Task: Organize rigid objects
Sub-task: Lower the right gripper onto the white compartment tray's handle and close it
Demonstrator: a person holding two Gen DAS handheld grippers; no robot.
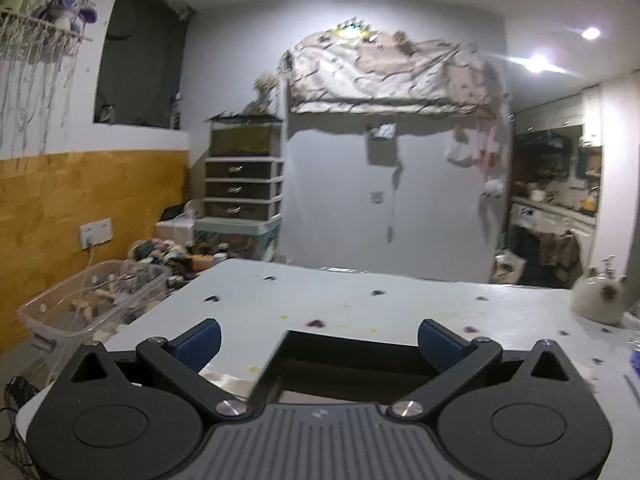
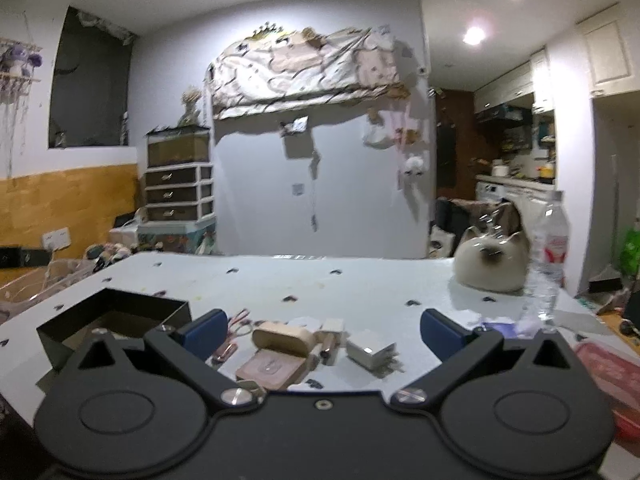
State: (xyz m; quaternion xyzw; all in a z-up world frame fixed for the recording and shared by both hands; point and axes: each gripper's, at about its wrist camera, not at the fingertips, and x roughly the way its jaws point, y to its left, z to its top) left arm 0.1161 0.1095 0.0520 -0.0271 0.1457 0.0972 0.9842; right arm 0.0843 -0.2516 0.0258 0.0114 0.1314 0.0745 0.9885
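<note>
Beige and hard-shelled, the small case (image 2: 280, 337) lay on the desk (image 2: 360, 280) just ahead between our wide-open, empty right gripper (image 2: 322, 330) fingers, light, probably slippery, best pinched across its sides, our left gripper (image 1: 319, 338) likewise open and empty.

Lived-in home, cluttered room. White table (image 2: 360, 280) in the middle, orange wood panelling on left wall (image 1: 60, 200) with a wall socket (image 1: 95, 234). Plastic drawer unit (image 1: 242, 188) against the wall, patterned cloth (image 1: 384, 76) hung above. Plush toy (image 1: 66, 12) on a macramé shelf. Open kitchen at right: cabinets (image 2: 600, 60), cluttered counter (image 2: 516, 180). Cat-shaped ceramic jar (image 2: 492, 264) on table.
</note>
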